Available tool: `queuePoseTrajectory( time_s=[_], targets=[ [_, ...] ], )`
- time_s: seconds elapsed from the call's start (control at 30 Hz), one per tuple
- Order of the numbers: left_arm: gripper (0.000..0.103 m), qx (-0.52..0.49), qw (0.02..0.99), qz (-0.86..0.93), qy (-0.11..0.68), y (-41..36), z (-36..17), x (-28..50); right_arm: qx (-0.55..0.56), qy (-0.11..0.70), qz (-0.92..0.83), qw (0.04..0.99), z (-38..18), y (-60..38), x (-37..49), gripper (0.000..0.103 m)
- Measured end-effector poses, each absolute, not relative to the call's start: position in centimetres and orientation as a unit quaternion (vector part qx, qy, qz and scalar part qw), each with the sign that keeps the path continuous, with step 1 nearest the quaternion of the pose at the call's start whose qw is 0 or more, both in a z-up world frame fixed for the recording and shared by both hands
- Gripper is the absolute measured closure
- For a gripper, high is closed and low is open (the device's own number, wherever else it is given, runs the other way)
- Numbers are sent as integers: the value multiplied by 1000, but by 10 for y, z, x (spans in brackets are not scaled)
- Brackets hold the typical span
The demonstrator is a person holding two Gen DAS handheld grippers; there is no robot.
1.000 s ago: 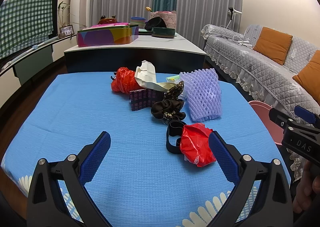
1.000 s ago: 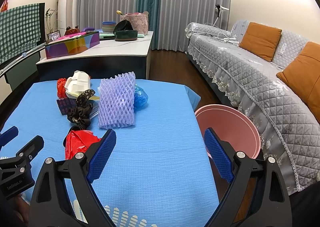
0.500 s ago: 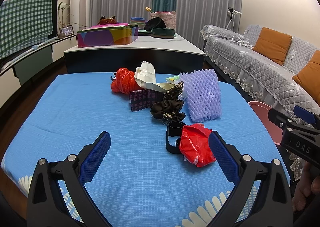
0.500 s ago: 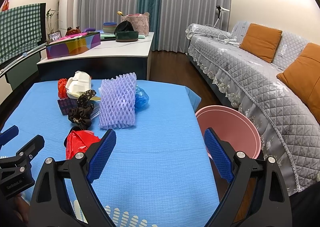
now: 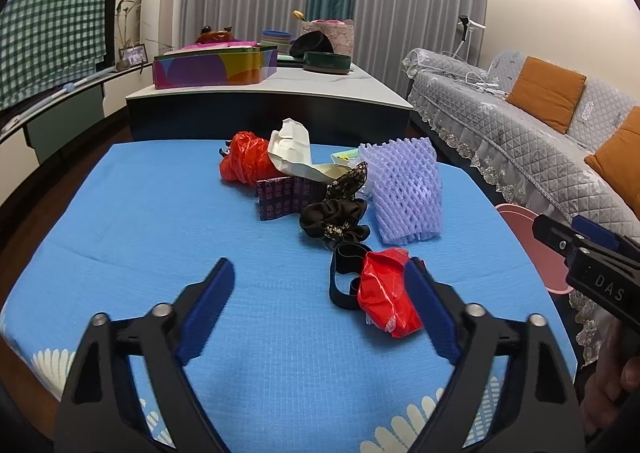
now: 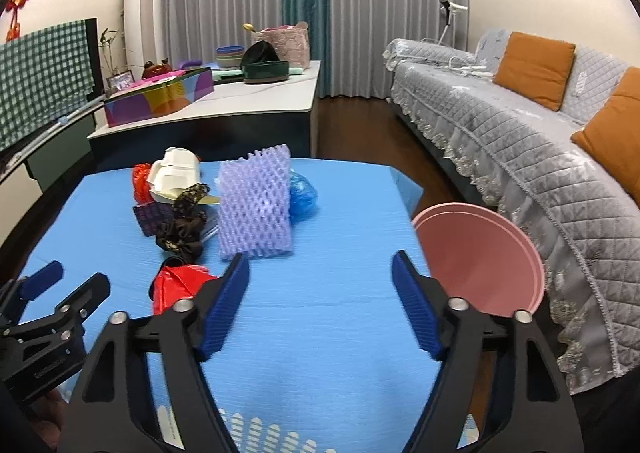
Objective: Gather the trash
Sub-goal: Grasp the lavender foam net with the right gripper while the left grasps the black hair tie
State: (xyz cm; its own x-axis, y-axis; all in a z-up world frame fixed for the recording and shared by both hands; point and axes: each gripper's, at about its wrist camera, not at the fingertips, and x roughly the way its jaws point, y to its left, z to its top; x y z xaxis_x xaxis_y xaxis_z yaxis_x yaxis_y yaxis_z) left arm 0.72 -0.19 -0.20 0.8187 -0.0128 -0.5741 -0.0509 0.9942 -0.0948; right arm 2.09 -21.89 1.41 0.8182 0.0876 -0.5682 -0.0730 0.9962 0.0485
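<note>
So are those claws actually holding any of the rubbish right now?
No. Both are open and empty: the left claw hovers over the table beside the red bag, and the right claw hangs open near the pink bin.

Even, soft indoor light, faint shadows — strong fisheye bending and dark vignette at corners; right wrist view slightly motion-blurred.

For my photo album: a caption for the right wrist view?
Open right gripper above blue table, purple foam net ahead, pink bin beside.
</note>
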Motion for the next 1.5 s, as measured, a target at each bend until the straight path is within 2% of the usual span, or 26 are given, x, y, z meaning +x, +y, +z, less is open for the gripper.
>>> queuePoseTrajectory(
  time_s=[0.07,0.13,0.17,0.27,0.7,1.23,1.3,1.37,1.4,1.47,1.5],
  targets=[
    [35,-52,951,13,305,-1,-3,13,19,302,54,952,12,-219,27,47],
    [43,-58,948,10,312,0,-5,21,31,305,70,949,11,-219,35,51],
    [47,-62,947,9,314,2,-6,26,35,305,75,949,10,-219,38,52],
    [49,-68,947,10,312,4,-6,38,43,307,89,947,7,-218,53,52],
    [50,-68,941,10,331,5,-31,102,64,346,109,930,-27,-210,126,52],
    [48,-113,924,-15,365,12,-49,128,63,394,144,905,-60,-184,161,50],
    [48,-114,924,-19,365,10,-49,128,63,395,145,905,-60,-184,162,53],
    [51,-113,924,-25,365,9,-49,128,62,395,148,904,-61,-185,163,66],
    [54,-110,925,-29,363,7,-48,128,60,395,149,904,-60,-185,162,70],
    [65,-104,926,-33,361,4,-47,128,55,391,153,906,-58,-184,160,86],
    [68,-100,927,-34,360,3,-46,127,53,390,155,906,-57,-184,160,89]
  ],
)
